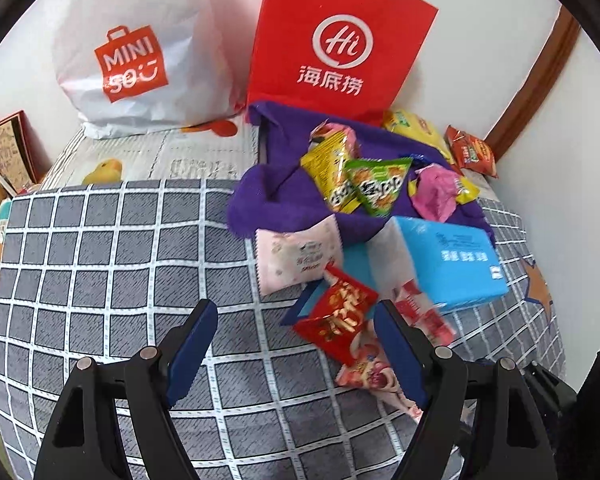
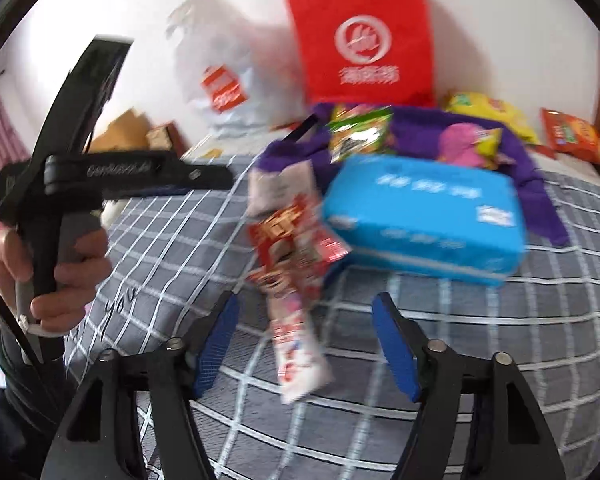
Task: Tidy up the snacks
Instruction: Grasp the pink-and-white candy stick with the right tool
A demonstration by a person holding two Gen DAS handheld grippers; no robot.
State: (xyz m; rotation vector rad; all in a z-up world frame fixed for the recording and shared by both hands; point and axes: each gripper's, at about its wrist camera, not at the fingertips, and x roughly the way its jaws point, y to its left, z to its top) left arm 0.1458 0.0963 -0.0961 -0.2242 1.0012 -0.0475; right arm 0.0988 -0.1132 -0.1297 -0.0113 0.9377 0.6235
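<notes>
Left to right on grey checked bedspread [image 1: 100, 264]. White bag [image 1: 136, 48] and red bag [image 1: 332, 40] upright against wall at back, contents hidden. Purple cloth [image 1: 276, 184] spread below red bag, carrying loose snacks: one yellow packet [image 1: 328, 168], one green packet [image 1: 380, 184], one pink packet [image 1: 436, 192]. Right of cloth, by wall: one yellow bag [image 1: 416, 128], one orange-red packet [image 1: 470, 152]. In front of cloth: one pale pink sachet [image 1: 296, 256], one red packet [image 1: 336, 320] over a pink-and-white packet [image 1: 368, 376], one blue box [image 1: 448, 260] tilted, contents unseen. Left gripper [image 1: 296, 348] released, jaws wide apart, empty, red packet lying between fingertips. Right gripper [image 2: 304, 344] released too, jaws spread, holding nothing; long white-and-red packet [image 2: 296, 352] between them on bedspread, blurred. Hand [image 2: 56, 272] gripping left tool's handle at far left of right view.
</notes>
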